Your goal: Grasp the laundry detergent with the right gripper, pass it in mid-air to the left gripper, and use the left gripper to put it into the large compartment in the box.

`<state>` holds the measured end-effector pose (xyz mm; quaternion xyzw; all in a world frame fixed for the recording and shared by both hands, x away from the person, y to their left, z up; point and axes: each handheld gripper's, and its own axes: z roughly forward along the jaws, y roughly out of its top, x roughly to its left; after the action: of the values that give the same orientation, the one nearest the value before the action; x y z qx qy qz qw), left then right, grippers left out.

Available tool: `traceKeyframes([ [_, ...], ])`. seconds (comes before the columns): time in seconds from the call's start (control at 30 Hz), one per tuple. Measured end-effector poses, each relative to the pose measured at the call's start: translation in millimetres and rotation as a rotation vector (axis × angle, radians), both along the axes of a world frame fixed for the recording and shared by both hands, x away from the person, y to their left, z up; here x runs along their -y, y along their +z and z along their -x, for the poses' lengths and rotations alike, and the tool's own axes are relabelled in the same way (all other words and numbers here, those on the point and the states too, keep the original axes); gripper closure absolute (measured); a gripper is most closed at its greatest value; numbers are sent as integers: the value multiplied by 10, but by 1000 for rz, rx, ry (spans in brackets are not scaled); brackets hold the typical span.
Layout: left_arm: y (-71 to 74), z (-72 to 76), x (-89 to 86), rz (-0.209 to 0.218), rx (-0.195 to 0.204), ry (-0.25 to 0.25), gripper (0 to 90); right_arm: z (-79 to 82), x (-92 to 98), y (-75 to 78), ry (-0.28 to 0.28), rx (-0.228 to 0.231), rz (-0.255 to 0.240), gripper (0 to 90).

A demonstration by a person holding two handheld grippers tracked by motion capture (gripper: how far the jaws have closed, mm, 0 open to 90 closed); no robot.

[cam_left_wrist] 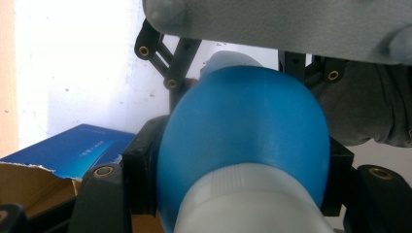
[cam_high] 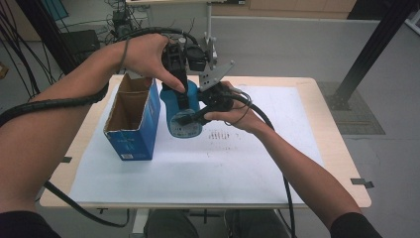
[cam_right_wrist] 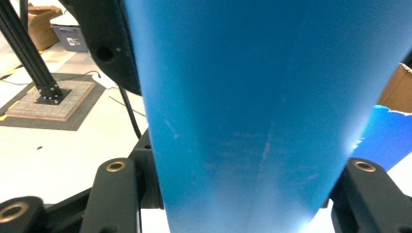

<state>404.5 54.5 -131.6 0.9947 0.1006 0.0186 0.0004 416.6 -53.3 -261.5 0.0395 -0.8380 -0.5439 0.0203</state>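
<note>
forearms enter from bottom edge of high view, both reaching to blue bottle [cam_high: 182, 110] held above bench [cam_high: 327, 148], just right of open blue carton [cam_high: 132, 116]. left tongs [cam_high: 179, 84] come down from above, clamped on bottle's upper part near white cap [cam_left_wrist: 248, 201]. right tongs [cam_high: 190, 117] come from carton's far side, clamped across bottle's lower body. carton stands on white sheet [cam_high: 237, 163], top flaps torn open. cables trail from both tongs.
</note>
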Motion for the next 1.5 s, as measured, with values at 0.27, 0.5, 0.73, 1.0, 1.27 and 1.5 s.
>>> traceKeyframes([
  [0.27, 11, 6, -3, -2, 0, 1, 368, 4, 0, 6, -1, 1, -4, 428],
  [0.5, 3, 2, -7, -4, -2, 1, 368, 2, -9, 1, 1, -1, -1, 427],
  [0.73, 3, 3, -11, -2, -4, 3, 368, 2, -7, 1, 3, -4, 0, 427],
  [1.0, 0, 8, -10, -5, -9, 6, 368, 18, -16, 2, 5, -2, 4, 424],
  [1.27, 0, 3, -14, -1, -10, 11, 368, 19, -15, -2, 8, -7, -1, 402],
  [1.5, 10, -6, -62, -12, 2, 31, 368, 5, 84, 9, -28, 31, 32, 258],
])
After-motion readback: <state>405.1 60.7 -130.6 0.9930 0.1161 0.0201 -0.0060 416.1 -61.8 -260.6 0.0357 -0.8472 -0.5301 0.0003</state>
